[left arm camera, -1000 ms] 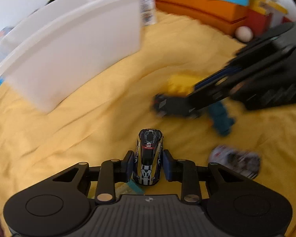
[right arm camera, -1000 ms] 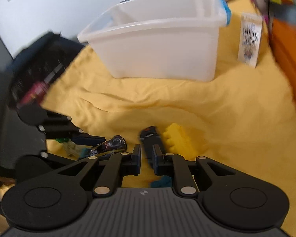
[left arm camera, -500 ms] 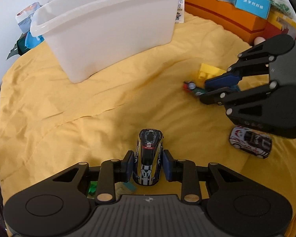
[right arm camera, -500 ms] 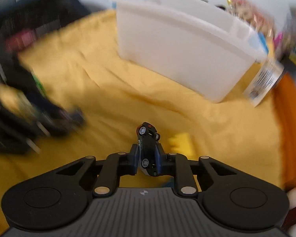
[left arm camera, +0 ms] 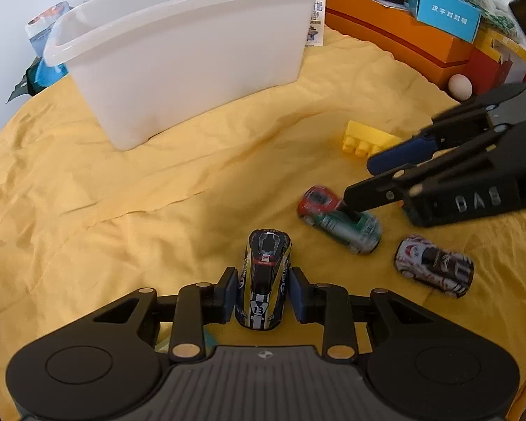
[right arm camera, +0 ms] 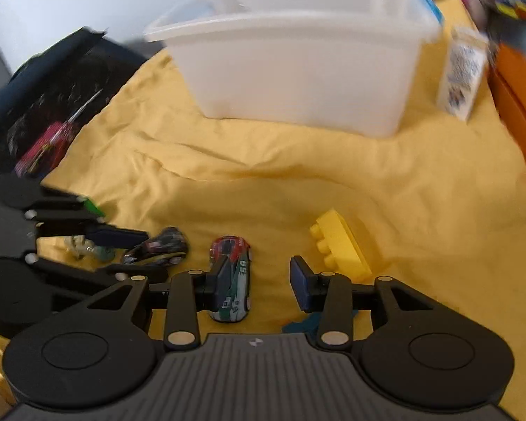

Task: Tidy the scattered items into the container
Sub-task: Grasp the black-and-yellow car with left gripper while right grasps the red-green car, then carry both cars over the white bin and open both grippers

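The black-and-yellow number 13 toy car [left arm camera: 264, 282], judged light, rigid and smooth-sided, was held across its flanks by the left gripper [left arm camera: 263, 293] at lower centre, while the right gripper [right arm camera: 259, 282] was spread wide around the red-and-green toy car [right arm camera: 232, 273] lying on the yellow cloth [right arm camera: 298, 189].

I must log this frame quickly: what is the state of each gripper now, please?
Left gripper: closed on the yellow-black toy car.
Right gripper: open, holding nothing; the red-green toy car lies between its fingers.
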Tool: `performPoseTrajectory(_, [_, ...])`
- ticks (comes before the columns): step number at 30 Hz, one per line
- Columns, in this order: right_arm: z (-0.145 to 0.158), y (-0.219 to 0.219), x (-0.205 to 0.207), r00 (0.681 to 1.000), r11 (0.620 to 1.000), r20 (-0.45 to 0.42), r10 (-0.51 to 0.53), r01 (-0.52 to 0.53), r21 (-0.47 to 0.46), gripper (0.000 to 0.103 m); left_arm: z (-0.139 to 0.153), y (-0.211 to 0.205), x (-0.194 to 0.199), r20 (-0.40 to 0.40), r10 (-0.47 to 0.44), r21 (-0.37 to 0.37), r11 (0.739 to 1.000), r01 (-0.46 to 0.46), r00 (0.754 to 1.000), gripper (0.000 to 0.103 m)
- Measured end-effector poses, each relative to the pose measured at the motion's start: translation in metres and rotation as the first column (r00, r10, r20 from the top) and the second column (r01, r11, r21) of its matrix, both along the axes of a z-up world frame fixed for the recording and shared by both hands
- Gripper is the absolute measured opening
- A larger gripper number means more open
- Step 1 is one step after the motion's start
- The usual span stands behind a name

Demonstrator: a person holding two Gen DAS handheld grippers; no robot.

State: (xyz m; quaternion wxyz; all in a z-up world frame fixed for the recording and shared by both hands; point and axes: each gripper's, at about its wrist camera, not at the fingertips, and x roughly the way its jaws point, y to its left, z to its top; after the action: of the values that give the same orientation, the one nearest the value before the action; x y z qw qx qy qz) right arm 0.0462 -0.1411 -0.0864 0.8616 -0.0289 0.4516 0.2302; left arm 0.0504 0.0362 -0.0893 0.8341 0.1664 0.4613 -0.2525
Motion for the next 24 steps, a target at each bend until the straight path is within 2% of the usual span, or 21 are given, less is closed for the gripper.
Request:
performPoseTrajectory(5, [-0.006, 0.021, -0.006, 0.999, 0.997, 0.018, 0.028, -0.027, -0.071, 0.041, -0.003, -0.003, -0.005, -0.01, 0.015, -0.002, 1.0, -0.015, 1.0, 0.036])
performPoseTrajectory(7, [-0.016, 0.029, -0.004, 1.0, 0.994, 0.003, 0.014, -0.014, -0.104, 0.033, -0.003, -0.003, -0.006, -0.005, 0.02, 0.002, 1.0, -0.02, 1.0, 0.036])
performPoseTrajectory(10, [-0.019, 0.028, -0.001, 1.0, 0.994, -0.021, -0.005, 0.002, -0.109, 0.032, -0.002, -0.006, -0.007, 0.001, 0.021, 0.015, 1.0, -0.021, 1.0, 0.035])
performPoseTrajectory(15, [-0.014, 0.035, -0.001, 1.0, 0.985, -0.001, 0.0, 0.0, -0.173, 0.032, 0.006, -0.007, -0.004, 0.018, 0.034, 0.041, 0.999, -0.035, 0.999, 0.034])
performPoseTrajectory(20, [0.018, 0.028, 0.005, 0.996, 0.982, 0.087, -0.019, 0.035, -0.184, 0.032, 0.048, 0.001, 0.014, 0.108, 0.068, 0.018, 0.997, -0.07, 0.992, 0.034])
performPoseTrajectory(24, [0.058, 0.024, 0.02, 0.982, 0.983, 0.189, -0.032, 0.066, -0.173, 0.032, 0.097, 0.007, 0.038, 0.218, 0.104, -0.039, 0.994, -0.097, 0.97, 0.034])
